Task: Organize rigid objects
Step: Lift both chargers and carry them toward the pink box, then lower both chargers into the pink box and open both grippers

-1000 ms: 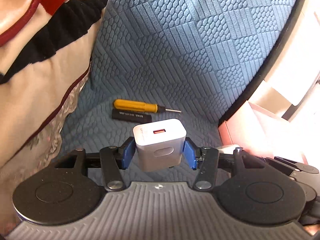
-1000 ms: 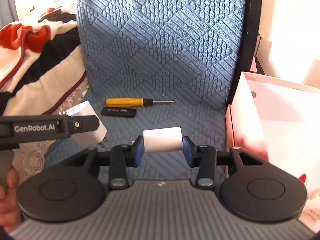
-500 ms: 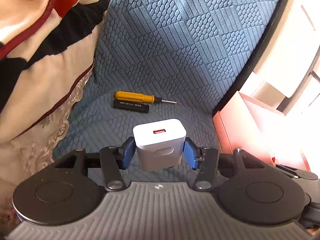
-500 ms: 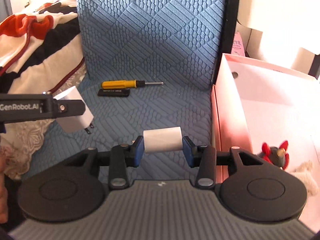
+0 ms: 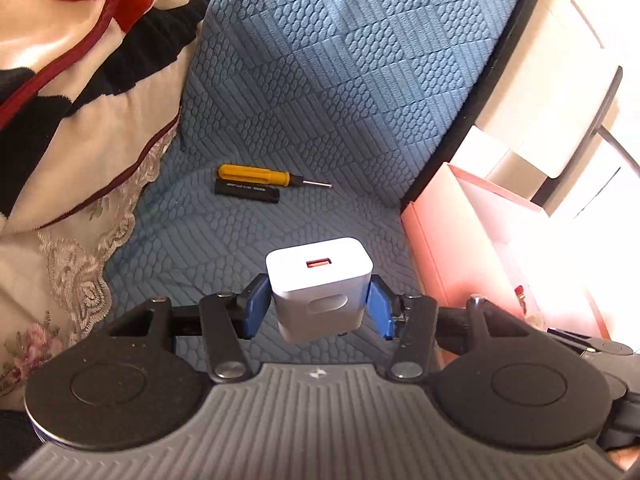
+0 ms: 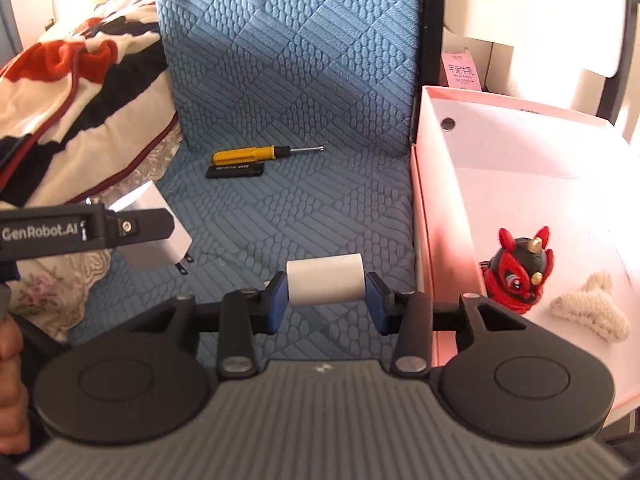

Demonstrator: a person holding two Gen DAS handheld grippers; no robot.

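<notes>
- The left gripper (image 5: 319, 310) is closed on a white USB charger (image 5: 320, 286), which is pinched between the blue pads (image 5: 256, 308) with its orange port facing up and held clear of the blue quilted cushion (image 5: 340, 92).
- The right gripper (image 6: 325, 294) is closed on a white cylinder (image 6: 325, 279), which is clamped by its two flat ends and carried above the cushion seat.
- From the right wrist view, the charger's metal prongs (image 6: 185, 265) are seen pointing downward.
- A yellow screwdriver (image 6: 256, 154) and a black stick (image 6: 235, 170) are laid side by side farther back on the seat.
- A pink box (image 6: 424, 216) is set just right of the cushion; a red and black figurine (image 6: 516, 270) and a fluffy white item (image 6: 592, 310) are contained in it.
- A patterned blanket (image 5: 72, 80) is piled to the left.
</notes>
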